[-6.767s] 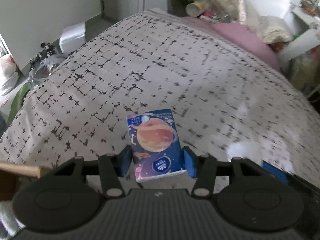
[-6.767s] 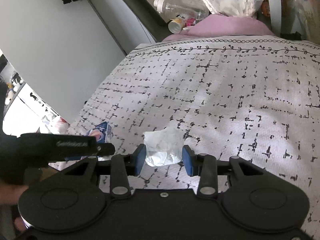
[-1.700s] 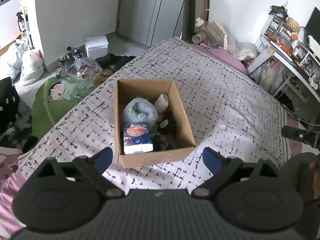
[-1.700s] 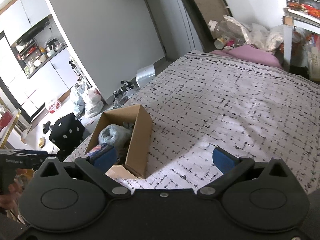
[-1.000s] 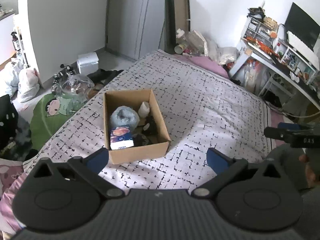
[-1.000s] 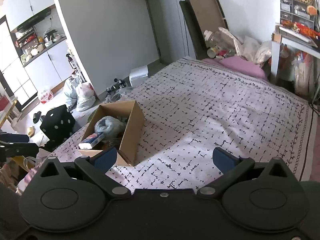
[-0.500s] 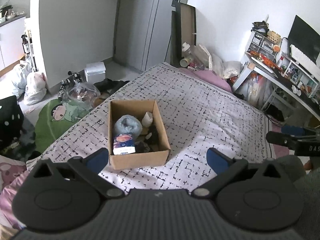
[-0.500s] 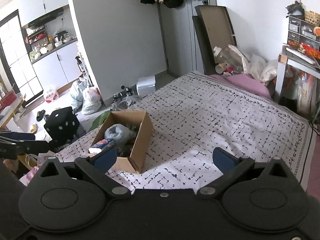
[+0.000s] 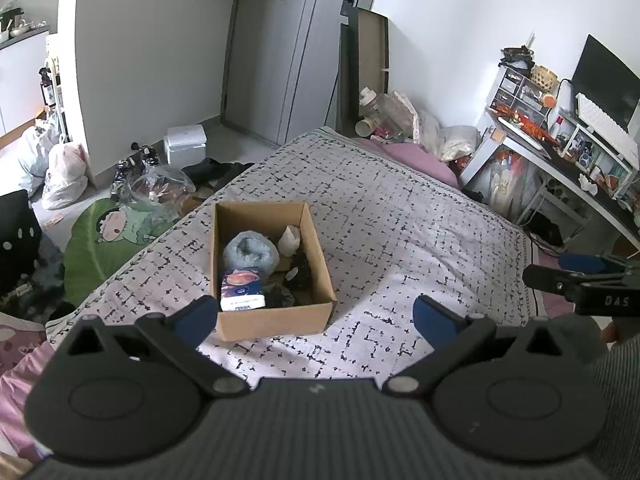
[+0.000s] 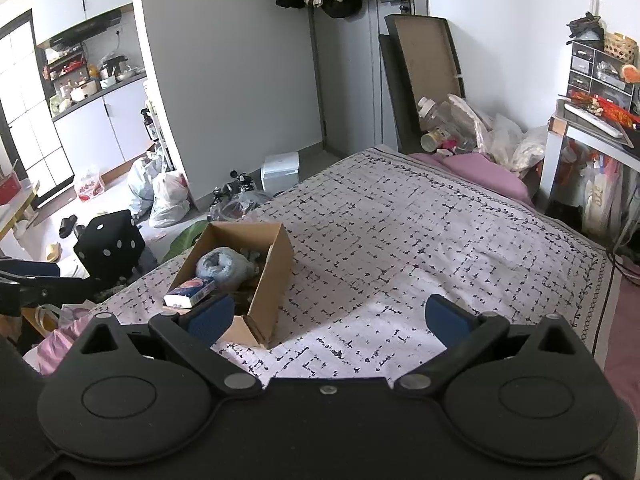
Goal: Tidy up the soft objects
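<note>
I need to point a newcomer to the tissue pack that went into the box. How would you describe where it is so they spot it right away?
On the patterned bed cover sits an open cardboard box. The tissue pack lies in the box's near corner, just in front of a pale blue bundle. It is the only flat printed packet: dark blue with an orange planet picture.

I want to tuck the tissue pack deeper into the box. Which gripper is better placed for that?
Left, probably. The left gripper faces the cardboard box squarely, with the tissue pack just beyond its left finger. The right gripper sees the box off to its left. Both are open and empty.
</note>
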`<state>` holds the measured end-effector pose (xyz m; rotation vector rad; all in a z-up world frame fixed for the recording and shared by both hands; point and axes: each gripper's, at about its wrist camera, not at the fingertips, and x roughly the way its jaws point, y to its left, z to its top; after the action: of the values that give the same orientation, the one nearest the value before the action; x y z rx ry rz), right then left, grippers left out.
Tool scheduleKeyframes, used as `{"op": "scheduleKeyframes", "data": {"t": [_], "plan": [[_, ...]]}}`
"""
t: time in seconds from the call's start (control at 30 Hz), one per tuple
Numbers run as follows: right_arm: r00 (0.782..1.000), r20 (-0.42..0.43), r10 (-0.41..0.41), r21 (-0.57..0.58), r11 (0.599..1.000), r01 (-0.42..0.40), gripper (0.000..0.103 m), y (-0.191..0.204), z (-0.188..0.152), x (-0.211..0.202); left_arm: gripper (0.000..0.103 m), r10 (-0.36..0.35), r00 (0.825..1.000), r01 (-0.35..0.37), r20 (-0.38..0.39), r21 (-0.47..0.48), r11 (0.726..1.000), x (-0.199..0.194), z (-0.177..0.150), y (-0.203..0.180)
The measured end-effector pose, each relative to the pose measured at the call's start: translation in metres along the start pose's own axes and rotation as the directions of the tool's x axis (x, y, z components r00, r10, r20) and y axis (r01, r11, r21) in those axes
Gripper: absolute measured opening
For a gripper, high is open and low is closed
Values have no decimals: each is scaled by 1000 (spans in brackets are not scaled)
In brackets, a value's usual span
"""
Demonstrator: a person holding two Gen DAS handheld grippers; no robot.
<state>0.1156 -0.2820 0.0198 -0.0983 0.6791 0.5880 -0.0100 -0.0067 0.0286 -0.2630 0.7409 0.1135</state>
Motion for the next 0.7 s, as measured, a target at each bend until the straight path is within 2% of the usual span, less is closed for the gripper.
{"op": "scheduleKeyframes", "data": {"t": [0.7], "plan": [[1000, 6, -10, 8, 1000, 9, 103, 0, 0, -2, 103, -22, 1000, 22, -4, -3, 1000, 0, 0, 2]]}}
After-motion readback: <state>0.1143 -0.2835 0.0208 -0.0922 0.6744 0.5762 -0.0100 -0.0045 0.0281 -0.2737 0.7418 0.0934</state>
